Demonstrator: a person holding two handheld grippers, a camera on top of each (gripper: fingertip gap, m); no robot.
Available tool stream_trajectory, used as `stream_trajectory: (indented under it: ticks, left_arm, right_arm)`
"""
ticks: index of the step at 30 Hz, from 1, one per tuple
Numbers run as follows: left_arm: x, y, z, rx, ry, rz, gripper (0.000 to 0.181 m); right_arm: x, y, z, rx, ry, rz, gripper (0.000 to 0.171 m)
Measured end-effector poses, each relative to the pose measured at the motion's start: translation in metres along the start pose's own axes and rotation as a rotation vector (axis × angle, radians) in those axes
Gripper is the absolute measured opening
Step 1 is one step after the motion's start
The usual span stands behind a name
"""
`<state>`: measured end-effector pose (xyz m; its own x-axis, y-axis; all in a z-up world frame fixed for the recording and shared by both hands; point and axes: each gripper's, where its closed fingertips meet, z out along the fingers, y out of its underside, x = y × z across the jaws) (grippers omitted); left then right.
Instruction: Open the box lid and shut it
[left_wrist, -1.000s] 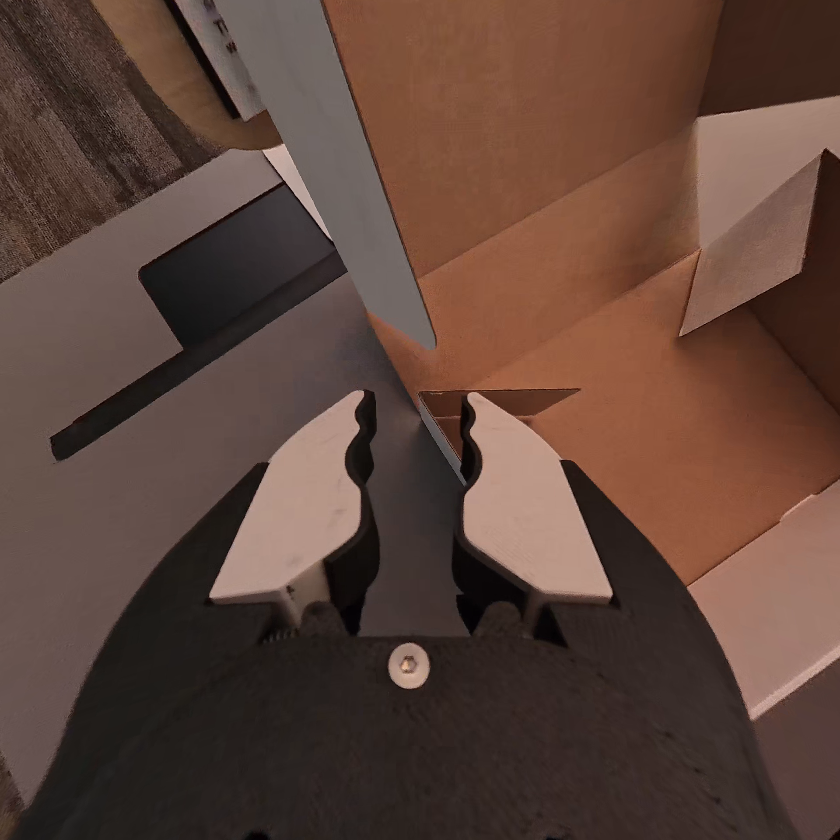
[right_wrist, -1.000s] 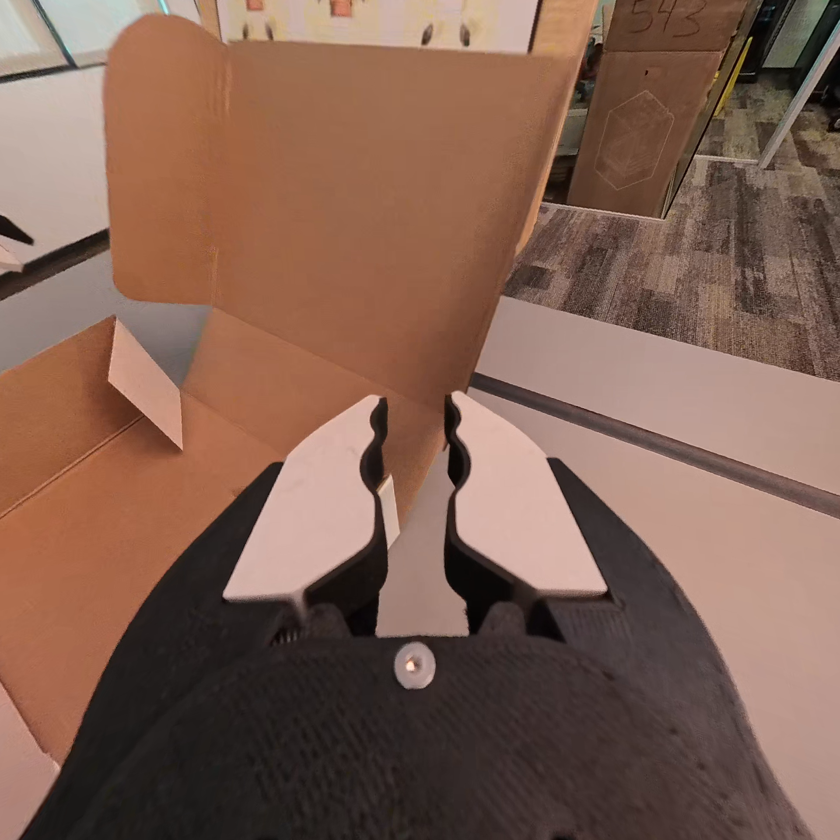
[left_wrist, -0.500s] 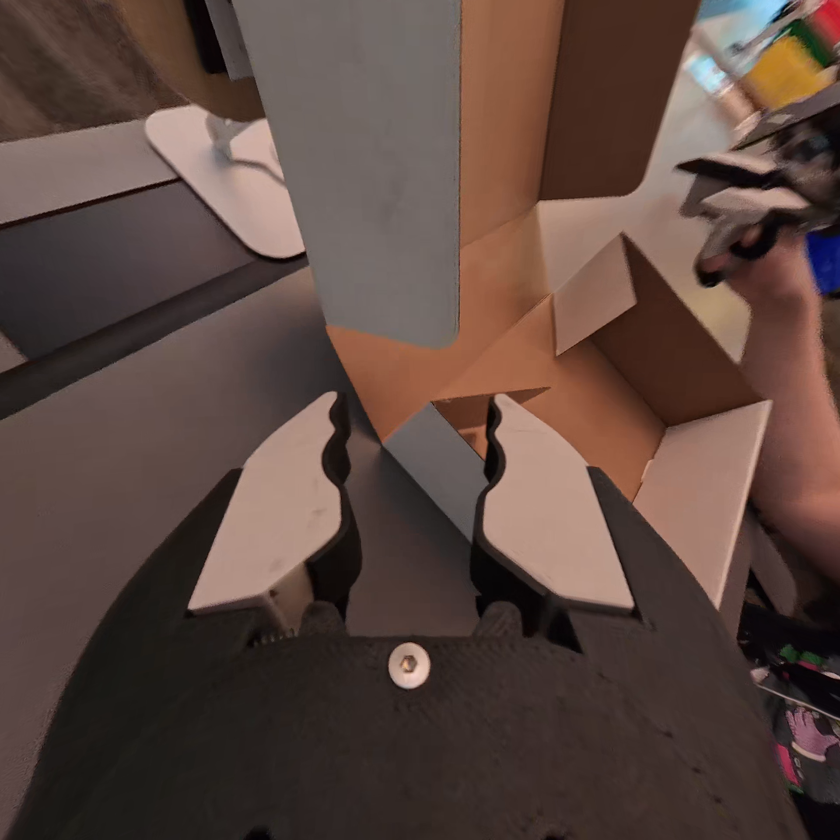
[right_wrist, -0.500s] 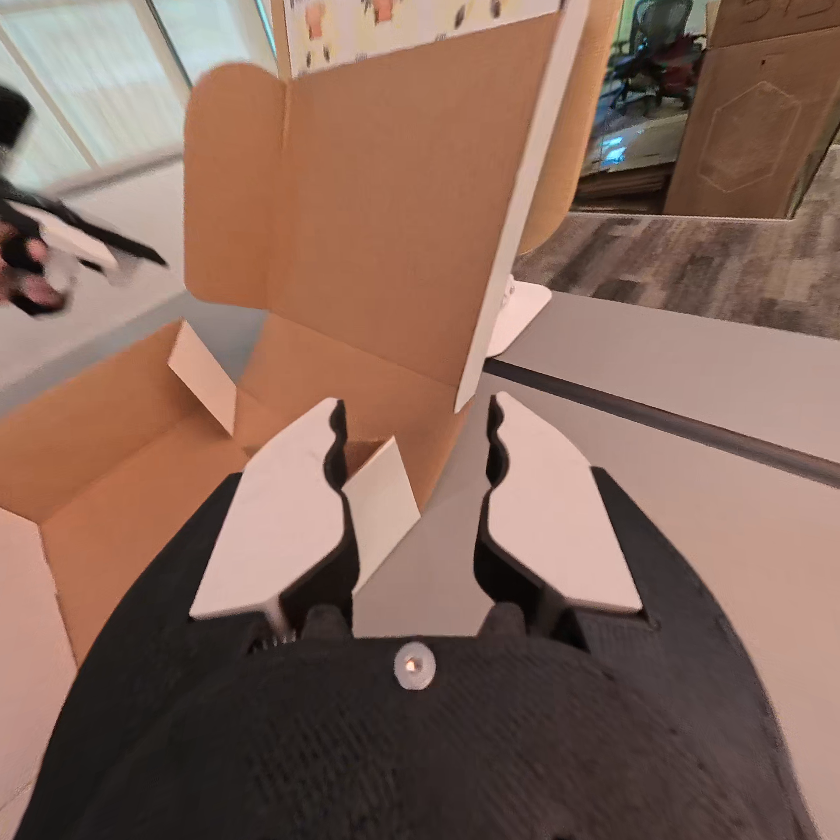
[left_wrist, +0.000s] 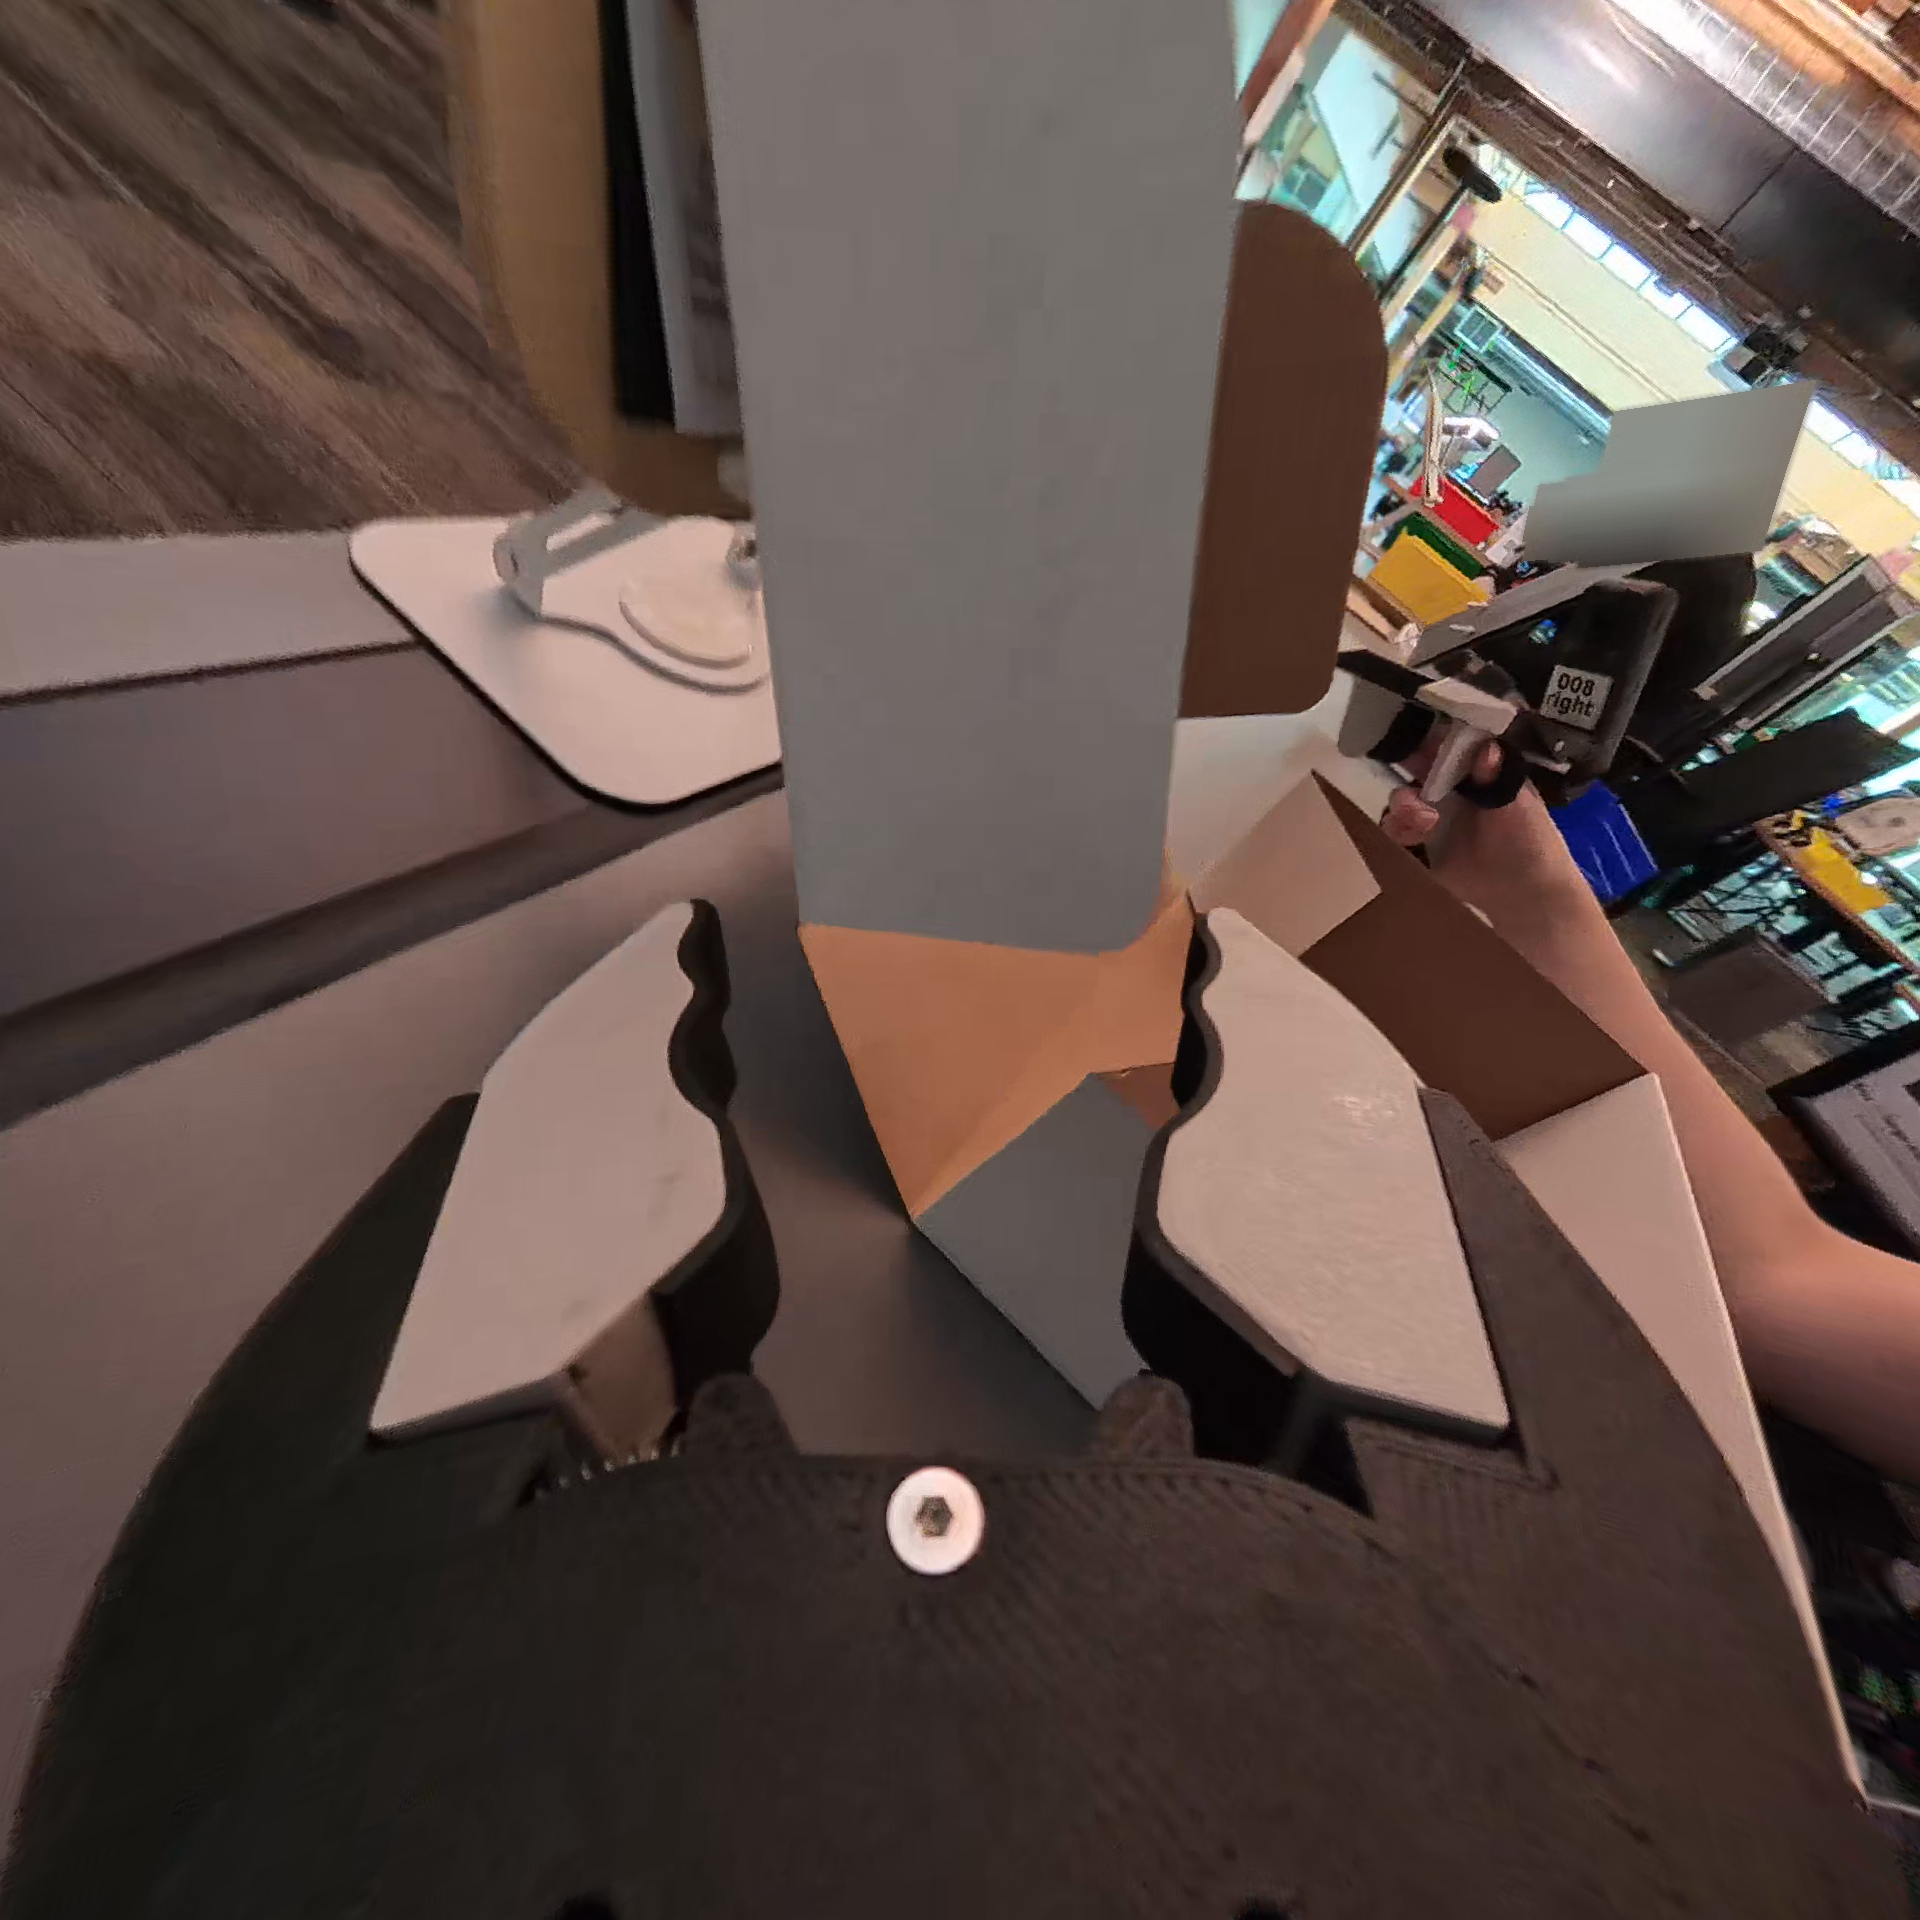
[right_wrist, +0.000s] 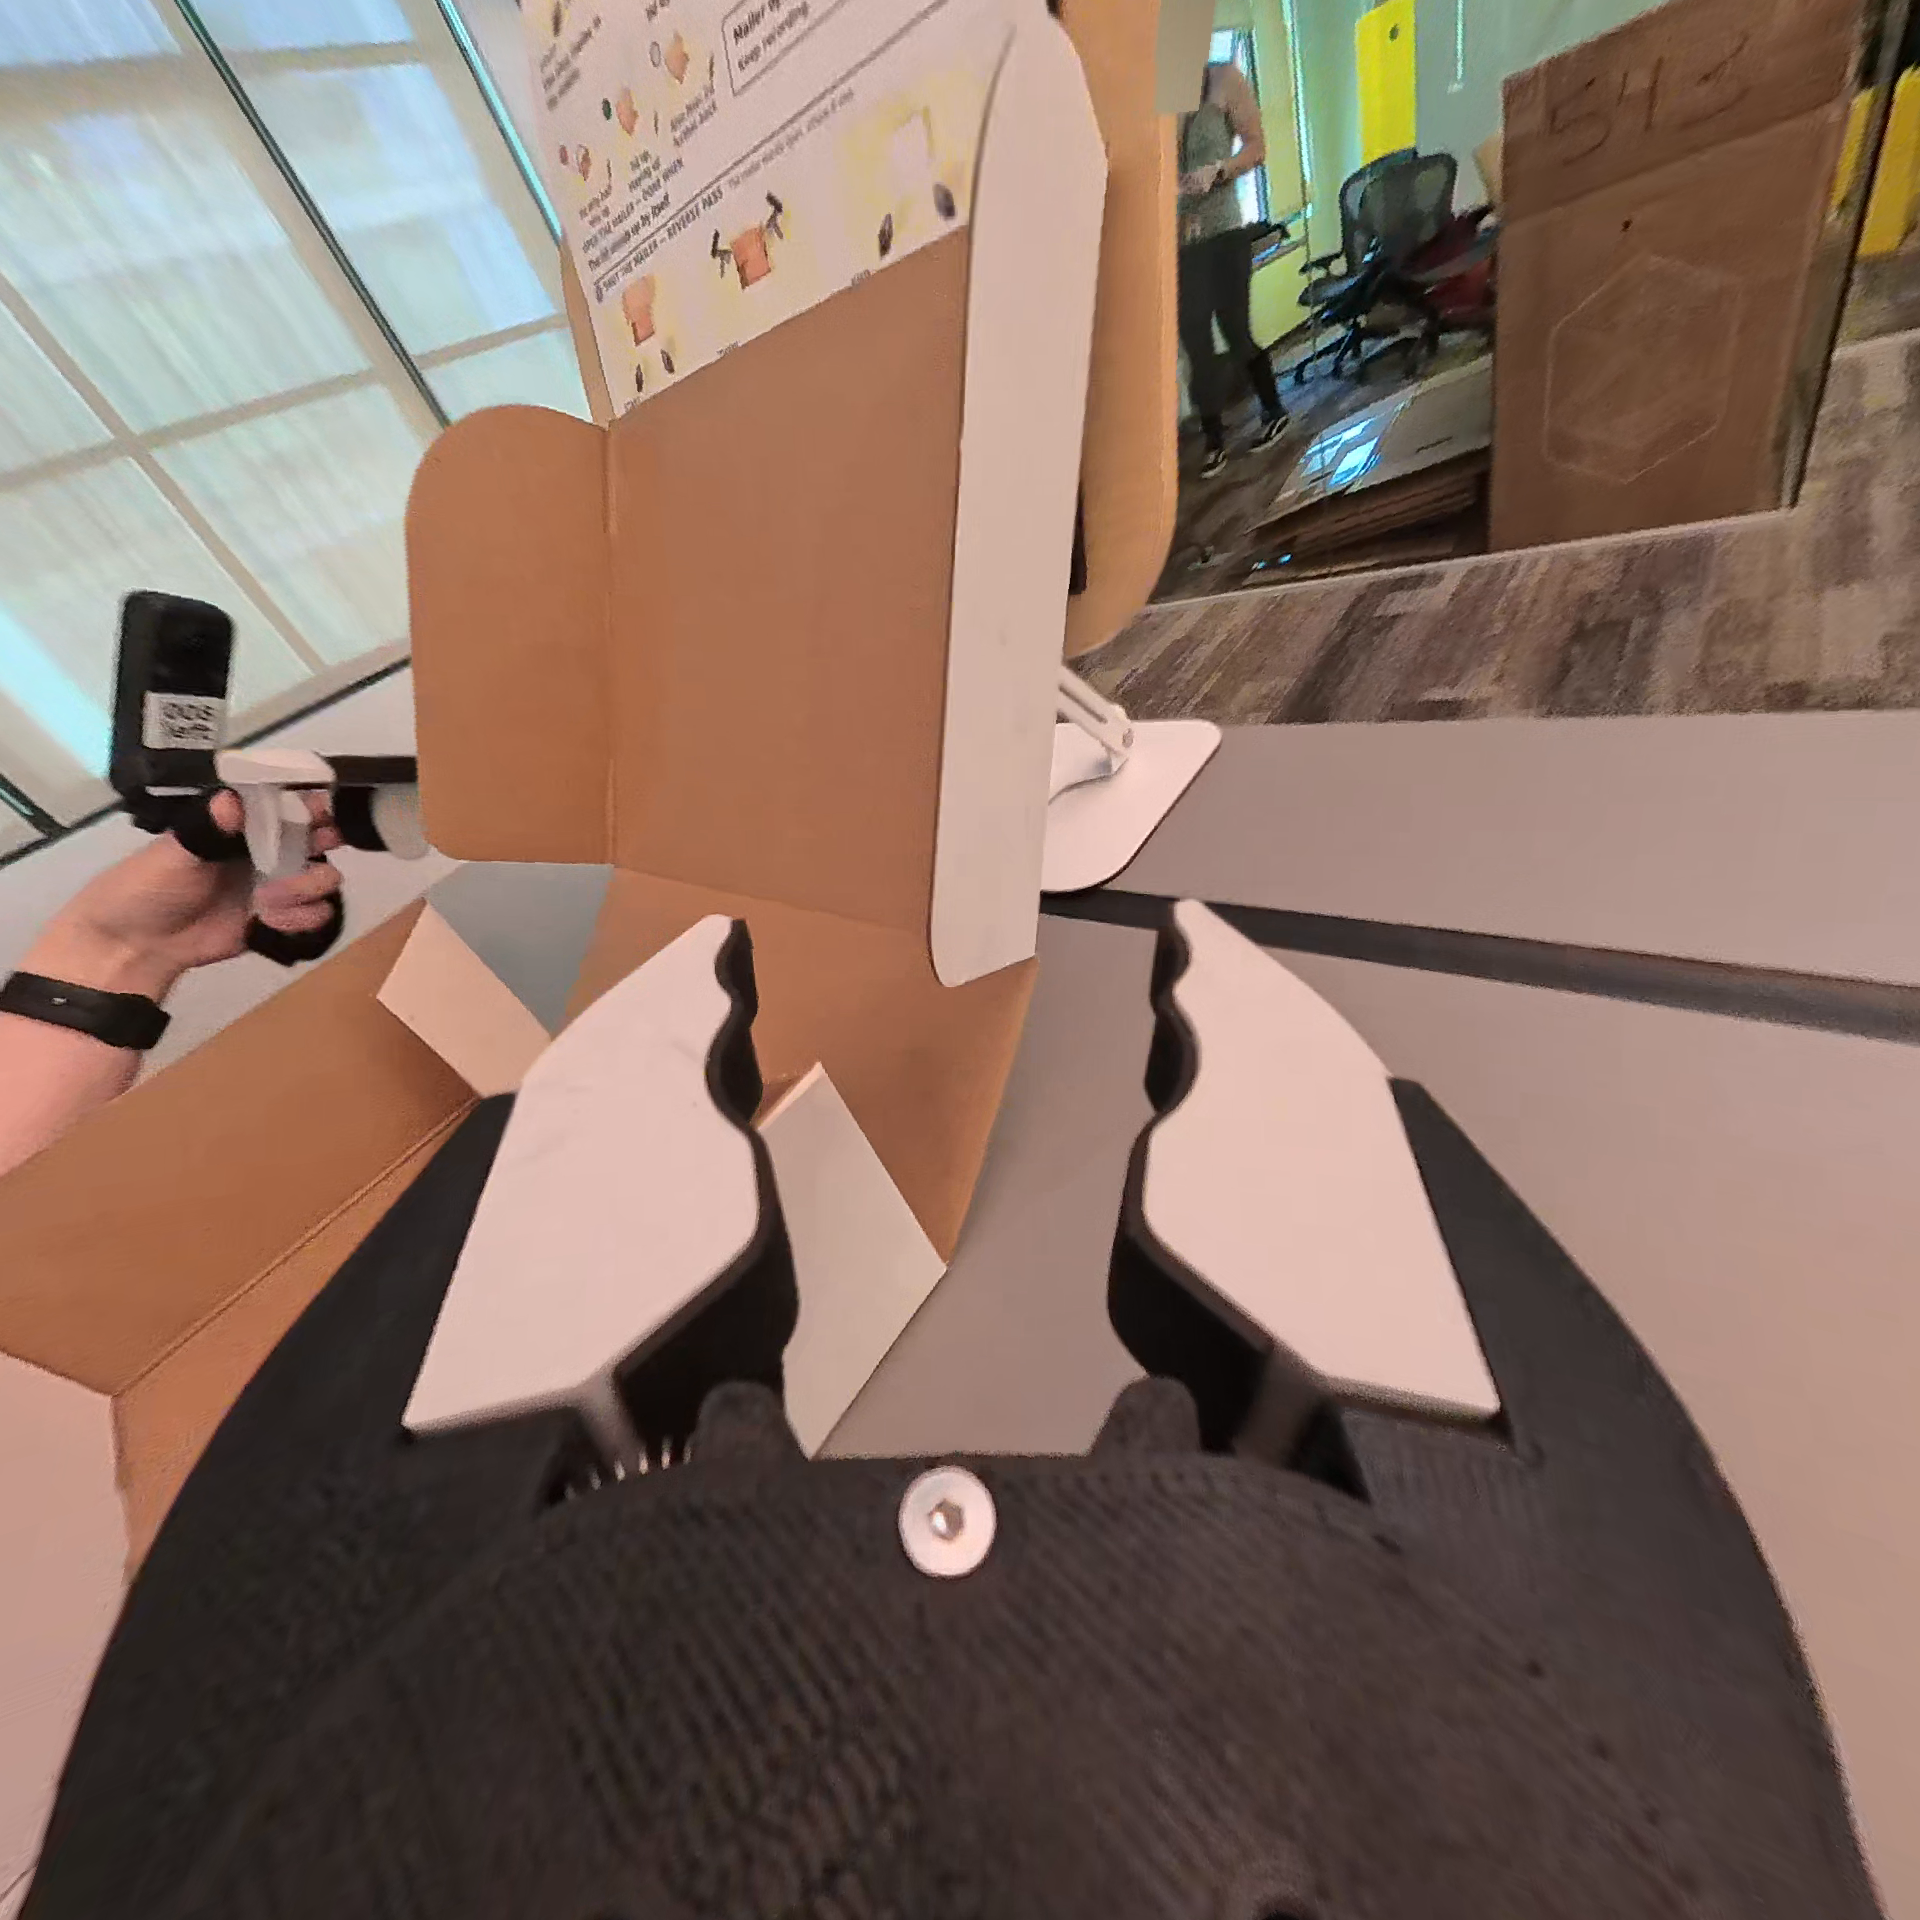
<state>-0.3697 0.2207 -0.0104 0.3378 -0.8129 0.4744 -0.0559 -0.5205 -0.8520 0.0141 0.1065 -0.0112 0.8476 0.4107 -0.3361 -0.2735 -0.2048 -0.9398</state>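
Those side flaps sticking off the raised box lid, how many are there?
2. In the right wrist view, one brown flap folds off the lid's left edge; one white-faced flap hangs off its right edge, toward the camera. Other flaps may be hidden.

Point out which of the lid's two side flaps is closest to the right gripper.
The white-faced flap, just beyond the right gripper; the other flap hangs on the lid's far edge.

Upright lid (right_wrist: 779, 644) blocks box (right_wrist: 208, 1195) rear — interior open from above; stand base (right_wrist: 1122, 800) behind.
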Motion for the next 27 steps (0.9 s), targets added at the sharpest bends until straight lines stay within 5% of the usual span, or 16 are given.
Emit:
stream_trajectory:
  ticks: [9,13,18,22,24,27]
  left_arm:
    - [0.056,-0.061,0.019,0.155,-0.198,0.202,0.1]
    - [0.058,-0.059,0.039,0.063,-0.44,0.33,0.101]
    - [0.039,-0.079,0.055,0.006,-0.547,0.272,0.091]
    - [0.023,-0.081,0.08,-0.166,-0.583,0.201,0.098]
    - [0.014,-0.081,0.086,-0.222,-0.638,0.208,0.095]
    - [0.004,-0.082,0.089,-0.269,-0.668,0.238,0.045]
  right_arm:
    - [0.003,-0.032,0.023,-0.014,0.239,-0.314,0.072]
    - [-0.004,-0.046,0.06,-0.076,0.258,-0.366,0.071]
    - [0.021,-0.051,0.088,-0.31,0.372,-0.381,0.073]
    - [0.027,-0.047,0.101,-0.43,0.332,-0.259,0.058]
    - [0.023,-0.042,0.106,-0.492,0.283,-0.206,0.037]
    - [0.017,-0.038,0.106,-0.566,0.258,-0.198,0.004]
